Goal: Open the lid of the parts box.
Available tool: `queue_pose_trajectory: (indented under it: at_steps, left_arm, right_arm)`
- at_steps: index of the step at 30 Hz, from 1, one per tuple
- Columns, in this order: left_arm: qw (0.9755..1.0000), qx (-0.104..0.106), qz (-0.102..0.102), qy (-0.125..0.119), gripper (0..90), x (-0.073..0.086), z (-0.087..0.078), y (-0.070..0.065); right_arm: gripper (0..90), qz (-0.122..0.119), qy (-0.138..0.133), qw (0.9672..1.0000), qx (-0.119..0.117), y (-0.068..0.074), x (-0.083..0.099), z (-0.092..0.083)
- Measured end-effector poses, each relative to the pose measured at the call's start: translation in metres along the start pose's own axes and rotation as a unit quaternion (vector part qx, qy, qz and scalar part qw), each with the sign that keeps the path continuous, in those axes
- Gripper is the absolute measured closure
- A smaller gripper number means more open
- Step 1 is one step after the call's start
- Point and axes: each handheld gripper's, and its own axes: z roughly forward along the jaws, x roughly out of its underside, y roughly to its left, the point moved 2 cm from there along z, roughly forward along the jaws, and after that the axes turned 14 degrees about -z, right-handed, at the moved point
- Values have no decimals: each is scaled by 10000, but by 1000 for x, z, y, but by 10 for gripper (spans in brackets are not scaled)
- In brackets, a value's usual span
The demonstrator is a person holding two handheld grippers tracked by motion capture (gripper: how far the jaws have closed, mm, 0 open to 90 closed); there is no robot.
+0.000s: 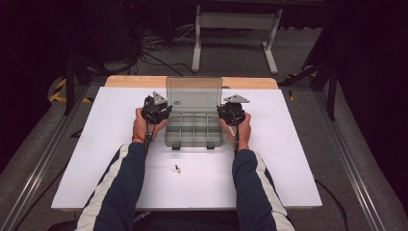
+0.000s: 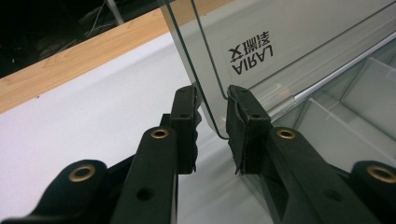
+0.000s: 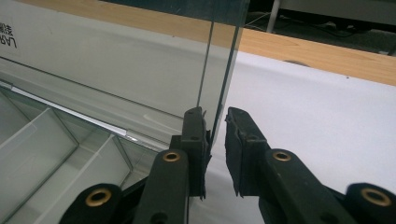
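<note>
We see a clear plastic organizer box (image 1: 194, 129) sitting near the middle of the white surface (image 1: 96, 144), its lid (image 1: 194, 94) standing upright at the far side, compartments exposed. Two black latches hang at the box's near edge.

Left hand-held gripper (image 1: 155, 109): positioned at the left edge of the raised lid. In the left gripper view the left hand-held gripper (image 2: 212, 123) straddles the lid's (image 2: 280, 51) lower corner edge, one jaw on either side. A gap shows between the pads and the plastic on both sides, so we record the jaws as parted and not clamped.

Right hand-held gripper (image 1: 232, 111): positioned at the right edge of the lid. In the right gripper view the right hand-held gripper (image 3: 215, 140) has the lid's (image 3: 116, 70) side edge between its jaws. The inner jaw sits just beside or touching the pane; the outer jaw stands visibly clear. No pinch on the lid.

A printed label (image 2: 250, 56) shows through the lid. Box dividers (image 3: 60, 135) are seen below the lid.

On the surface near the person, between the two sleeves, lies a small pushpin-like item (image 1: 177, 169) with a blue and white look, well apart from the box. A wooden strip (image 1: 134, 81) runs along the far edge of the surface.
</note>
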Motion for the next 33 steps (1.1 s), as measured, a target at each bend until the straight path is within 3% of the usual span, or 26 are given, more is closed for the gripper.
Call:
queue_pose_trajectory:
  at_steps: [18, 30, 33]
  left_arm:
    - [9998, -161, 111, 48, 702, -2, 2, -2]
    - [9998, -158, 131, 70, 720, -2, 2, -3]
    - [9996, -144, 234, 99, 710, -3, 0, -3]
  right_arm:
    - [759, -53, 23, 10000, -13, -1, -1, 0]
    - [761, -59, 27, 10000, -33, -1, 0, 0]
    - [762, -62, 14, 10000, -65, -1, 0, -1]
